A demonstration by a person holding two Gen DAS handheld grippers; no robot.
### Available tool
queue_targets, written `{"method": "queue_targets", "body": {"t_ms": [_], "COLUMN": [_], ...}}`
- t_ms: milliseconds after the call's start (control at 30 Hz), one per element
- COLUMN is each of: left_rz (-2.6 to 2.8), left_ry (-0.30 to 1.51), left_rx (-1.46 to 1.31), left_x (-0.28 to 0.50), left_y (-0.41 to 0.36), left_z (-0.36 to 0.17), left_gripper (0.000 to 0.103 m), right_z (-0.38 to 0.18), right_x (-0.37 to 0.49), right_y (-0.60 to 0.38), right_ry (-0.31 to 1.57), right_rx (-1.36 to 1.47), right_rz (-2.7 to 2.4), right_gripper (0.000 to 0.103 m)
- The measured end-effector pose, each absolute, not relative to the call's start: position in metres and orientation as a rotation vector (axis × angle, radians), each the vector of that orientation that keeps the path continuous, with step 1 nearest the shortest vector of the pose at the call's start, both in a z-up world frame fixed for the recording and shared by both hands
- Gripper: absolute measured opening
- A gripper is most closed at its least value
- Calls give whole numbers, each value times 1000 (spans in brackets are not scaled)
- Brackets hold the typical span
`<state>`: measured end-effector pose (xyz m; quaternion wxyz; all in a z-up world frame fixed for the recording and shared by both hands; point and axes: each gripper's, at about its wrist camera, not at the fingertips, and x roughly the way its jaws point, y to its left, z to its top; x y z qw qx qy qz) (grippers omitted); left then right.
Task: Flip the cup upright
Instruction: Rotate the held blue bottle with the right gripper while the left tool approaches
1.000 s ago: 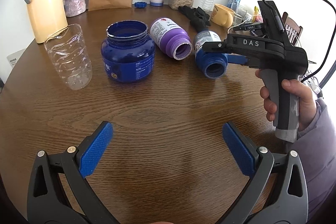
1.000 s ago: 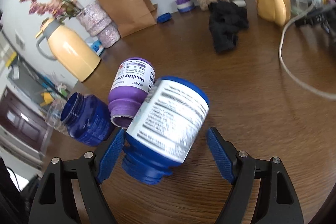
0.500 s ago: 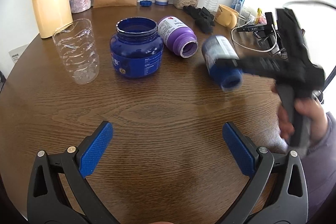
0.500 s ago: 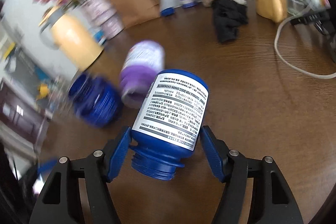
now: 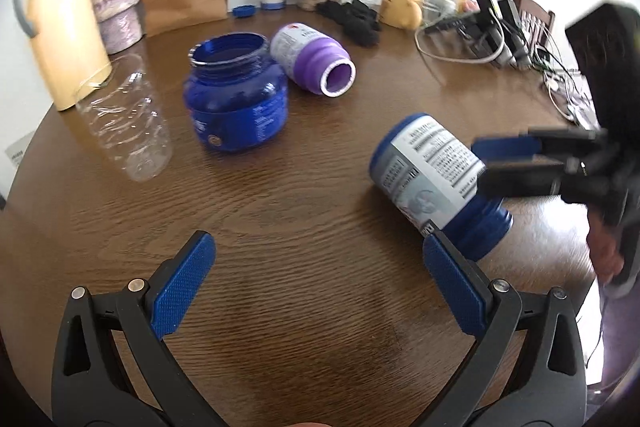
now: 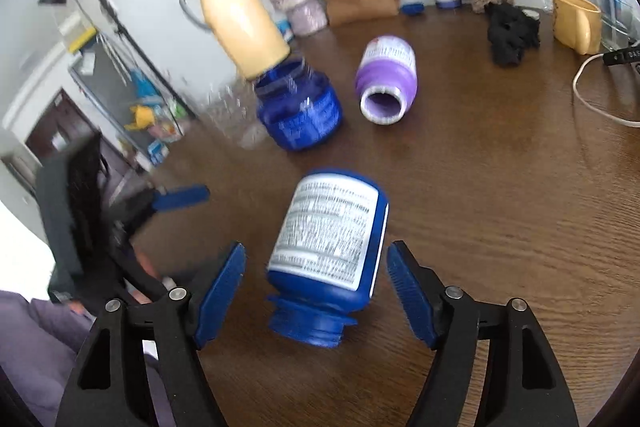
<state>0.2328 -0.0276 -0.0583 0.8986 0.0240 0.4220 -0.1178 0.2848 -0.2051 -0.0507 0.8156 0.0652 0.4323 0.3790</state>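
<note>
Looking along the right gripper (image 6: 316, 291), we see its blue-padded jaws spread wide, with clear gaps either side of the small blue plastic bottle with a white printed label (image 6: 328, 247). That bottle lies on its side on the round dark wooden table (image 6: 500, 207), its open threaded neck pointing back toward the gripper. In the left wrist view the same bottle (image 5: 436, 175) rests near the table's right side, just beyond the left gripper's (image 5: 320, 287) right pad, and the right gripper (image 5: 516, 163) appears motion-blurred, its fingers reaching past the label. We hold the left gripper low over bare wood, jaws wide and holding nothing. Farther back stand an upright wide-mouthed dark blue jar (image 5: 236, 99), a purple bottle lying on its side (image 5: 316, 63), and a clear ribbed plastic bottle (image 5: 128, 127).
</note>
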Motion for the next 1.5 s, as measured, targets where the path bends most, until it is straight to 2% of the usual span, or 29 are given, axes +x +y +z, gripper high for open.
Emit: {"method": "queue_targets", "body": {"t_ms": [167, 400, 1033, 1267, 1500], "left_rz": [-255, -295, -412, -514, -775], "left_ry": [866, 868, 895, 851, 804], "left_rx": [85, 141, 173, 190, 487], "left_x": [239, 245, 228, 213, 225], "left_y": [-40, -60, -83, -69, -94], "left_z": [-63, -70, -78, -62, -42], "left_gripper": [103, 103, 103, 103, 103], "right_z": [-47, -51, -61, -44, -36], "right_x": [303, 317, 303, 298, 275], "right_y": [-232, -235, -168, -191, -247], "right_ry": [896, 919, 989, 914, 869], "right_rx": [293, 185, 58, 178, 258], "right_rz": [704, 544, 929, 932, 755], "right_gripper": [77, 77, 76, 76, 78]}}
